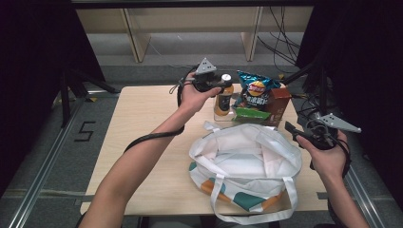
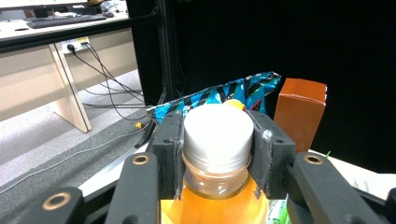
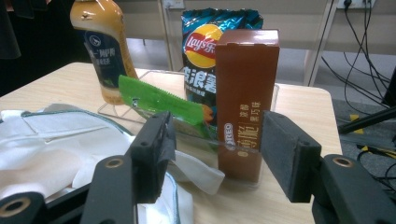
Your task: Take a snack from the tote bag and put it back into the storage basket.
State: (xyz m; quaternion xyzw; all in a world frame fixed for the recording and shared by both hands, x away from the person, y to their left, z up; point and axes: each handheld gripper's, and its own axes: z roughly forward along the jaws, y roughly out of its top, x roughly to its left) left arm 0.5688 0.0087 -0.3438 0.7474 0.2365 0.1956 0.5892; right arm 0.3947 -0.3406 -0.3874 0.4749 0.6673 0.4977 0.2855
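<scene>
White tote bag (image 1: pixel 244 164) gaping at lower centre of the bench (image 1: pixel 142 133). Left tool (image 1: pixel 219 84) clamped on bottle (image 1: pixel 223 100) neck, upper centre. Lift straight up, keep upright, then lower gently into bag. Right tool (image 1: pixel 291 130) open, empty, at right.

1. One orange drink bottle (image 1: pixel 223 97), left of the clear tray (image 3: pixel 140 74).
2. One Lay's crisp bag (image 1: pixel 255 89), one brown Oreo box (image 1: pixel 279 99), one green packet (image 1: pixel 251 113) in the tray.
3. One white tote bag (image 1: pixel 244 164) in front of the tray.
</scene>
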